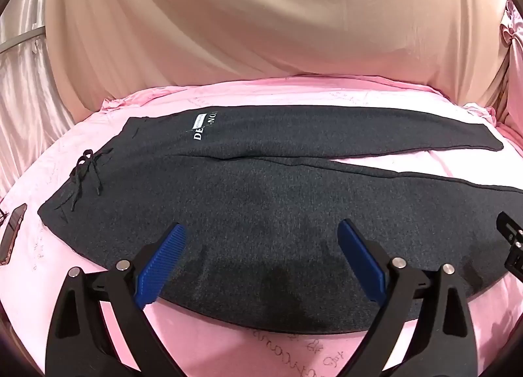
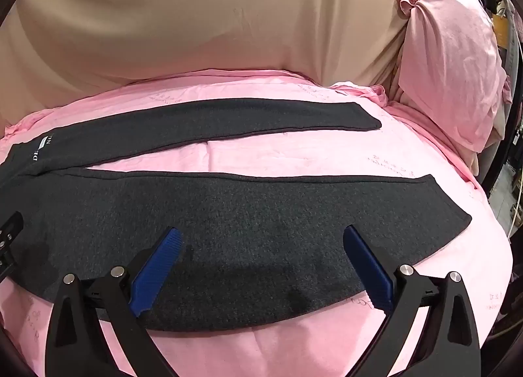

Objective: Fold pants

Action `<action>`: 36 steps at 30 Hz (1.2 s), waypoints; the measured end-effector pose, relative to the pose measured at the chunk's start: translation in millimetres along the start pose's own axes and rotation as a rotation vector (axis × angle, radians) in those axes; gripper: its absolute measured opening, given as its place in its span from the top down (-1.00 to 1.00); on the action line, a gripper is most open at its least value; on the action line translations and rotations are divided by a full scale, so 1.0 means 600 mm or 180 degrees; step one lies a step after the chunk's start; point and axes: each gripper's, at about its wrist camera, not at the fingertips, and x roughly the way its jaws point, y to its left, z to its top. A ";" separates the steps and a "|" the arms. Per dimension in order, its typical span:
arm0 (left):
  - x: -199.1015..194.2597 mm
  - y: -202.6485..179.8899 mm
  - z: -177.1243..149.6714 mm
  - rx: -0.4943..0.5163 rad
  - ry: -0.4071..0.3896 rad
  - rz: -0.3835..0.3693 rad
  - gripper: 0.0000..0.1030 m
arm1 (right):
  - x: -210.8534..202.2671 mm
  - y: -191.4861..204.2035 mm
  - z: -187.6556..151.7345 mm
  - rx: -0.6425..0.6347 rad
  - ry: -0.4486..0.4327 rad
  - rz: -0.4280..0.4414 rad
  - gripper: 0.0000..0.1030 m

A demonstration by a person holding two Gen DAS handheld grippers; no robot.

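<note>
Evidently nothing is gripped yet: the left gripper (image 1: 261, 233) and the right gripper (image 2: 261, 233) both hover with jaws spread wide and empty above the dark grey knitted pants (image 1: 261, 187), which lie flat on the pink bedsheet (image 1: 228, 351) just ahead of the blue fingers (image 1: 160, 266). Closing here risks pinching only the top layer, or catching sheet with it, so the near leg would drag unevenly over the far one.
</note>
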 end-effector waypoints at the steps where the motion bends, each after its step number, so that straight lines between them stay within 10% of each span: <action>1: 0.000 0.000 0.000 0.0003 0.0001 0.0001 -0.79 | 0.000 0.000 0.000 0.0000 -0.0015 -0.0004 -0.90; 36: -0.002 0.005 0.001 -0.0032 0.0006 0.0003 -0.79 | 0.008 0.010 -0.002 -0.0049 0.0035 0.0001 -0.90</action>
